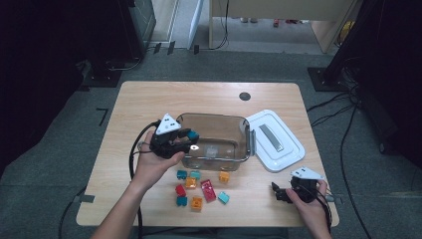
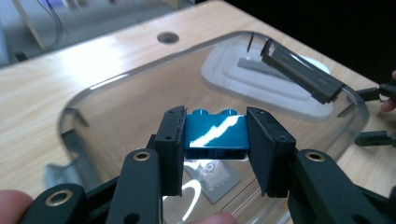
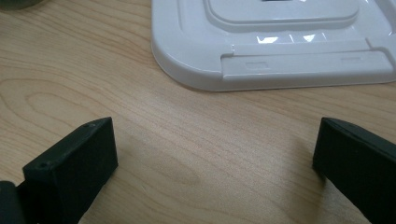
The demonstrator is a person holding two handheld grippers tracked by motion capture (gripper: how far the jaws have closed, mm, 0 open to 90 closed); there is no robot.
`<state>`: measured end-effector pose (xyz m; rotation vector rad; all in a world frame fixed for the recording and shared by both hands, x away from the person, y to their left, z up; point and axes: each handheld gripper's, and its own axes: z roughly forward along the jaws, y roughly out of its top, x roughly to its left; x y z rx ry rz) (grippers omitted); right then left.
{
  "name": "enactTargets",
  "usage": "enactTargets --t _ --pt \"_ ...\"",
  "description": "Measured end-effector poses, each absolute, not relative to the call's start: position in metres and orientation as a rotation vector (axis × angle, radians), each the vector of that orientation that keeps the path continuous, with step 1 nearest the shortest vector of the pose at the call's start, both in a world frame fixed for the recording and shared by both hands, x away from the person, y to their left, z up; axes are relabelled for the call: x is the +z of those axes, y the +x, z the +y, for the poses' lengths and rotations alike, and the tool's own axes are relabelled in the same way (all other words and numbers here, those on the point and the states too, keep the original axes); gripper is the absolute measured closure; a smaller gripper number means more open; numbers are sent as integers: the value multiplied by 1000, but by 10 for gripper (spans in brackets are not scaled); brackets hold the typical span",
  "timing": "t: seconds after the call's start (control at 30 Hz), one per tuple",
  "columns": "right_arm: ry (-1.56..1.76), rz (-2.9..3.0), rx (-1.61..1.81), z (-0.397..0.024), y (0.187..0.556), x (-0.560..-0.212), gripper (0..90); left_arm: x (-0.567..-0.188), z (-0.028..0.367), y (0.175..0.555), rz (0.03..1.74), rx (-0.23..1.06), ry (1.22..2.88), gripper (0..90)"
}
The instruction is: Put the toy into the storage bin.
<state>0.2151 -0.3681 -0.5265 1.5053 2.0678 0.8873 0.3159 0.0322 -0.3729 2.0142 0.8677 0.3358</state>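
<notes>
Your left gripper point(image 2: 215, 140) clamps the blue brick point(image 2: 215, 133) between its pads, over the clear tub's point(image 2: 84, 93) near rim. Your right gripper point(image 3: 215, 163), beyond the tub's white lid point(image 3: 280, 56), gapes wide.

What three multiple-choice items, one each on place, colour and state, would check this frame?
1. Where is the white lid?
A. on the clear container
B. on the table, beside the container
C. in the right tool

2. What colour is the brick in the left tool?
A. red
B. orange
C. dark teal-blue

3. How does the right tool stand?
A. open, nothing between its jaws
B. shut on a brick
C. shut on the lid

Answers: 1 B, the lid lies flat on the table right of the clear container. 2 C, the studded brick between the pads is dark teal-blue. 3 A, bare wood shows between the spread jaws.
</notes>
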Motion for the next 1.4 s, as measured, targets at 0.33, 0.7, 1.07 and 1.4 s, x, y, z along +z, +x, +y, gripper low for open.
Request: enactTargets --t 0.33,0.7,1.07,1.4 --pt "1502 2072 887 -368 215 -526 0 -390 12 334 925 270 2151 598" --pt "1503 2072 888 -368 215 -526 0 -389 20 327 914 248 2080 325" --pt "1502 2072 888 -368 215 -526 0 -383 57 289 831 313 1895 205" --pt "1502 2074 887 -368 215 -526 0 -404 103 244 770 409 1738 233"
